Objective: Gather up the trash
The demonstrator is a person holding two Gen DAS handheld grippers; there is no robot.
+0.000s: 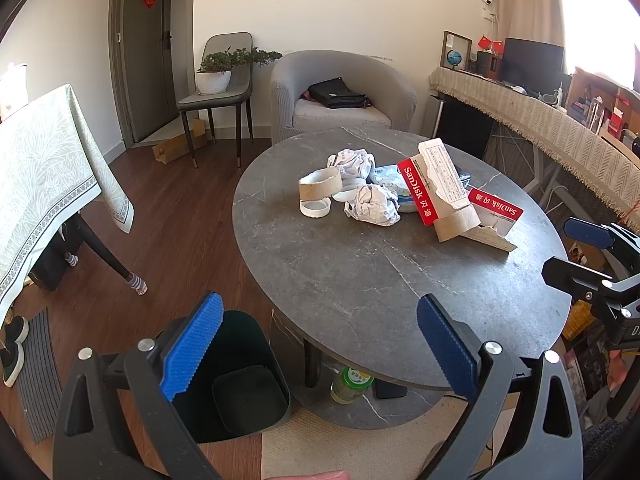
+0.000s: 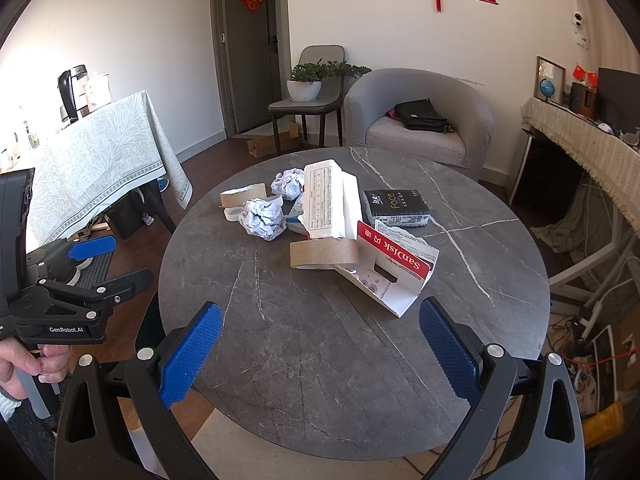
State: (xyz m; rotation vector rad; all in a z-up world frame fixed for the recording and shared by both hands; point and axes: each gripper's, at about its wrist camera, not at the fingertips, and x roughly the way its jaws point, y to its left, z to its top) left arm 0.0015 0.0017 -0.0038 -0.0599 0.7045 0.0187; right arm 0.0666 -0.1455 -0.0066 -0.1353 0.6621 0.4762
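The left gripper hangs with its blue pads spread wide and nothing between them, over the near edge of the round table; below it, beside the table's near-left edge, stands a dark bin, its front wall cut off by the gripper's frame. The right gripper is spread just as wide and also holds nothing.

The trash sits heaped near the table's middle: two paper balls, a cardboard ring, a white ring and torn red-and-white cartons.

A black tissue pack behind the cartons shows clearly only in the right view; from the left it is almost wholly hidden. The bin, and a green-capped jar on the shelf under the table, show only in the left view. The hand gripping the left handle shows only in the right view.
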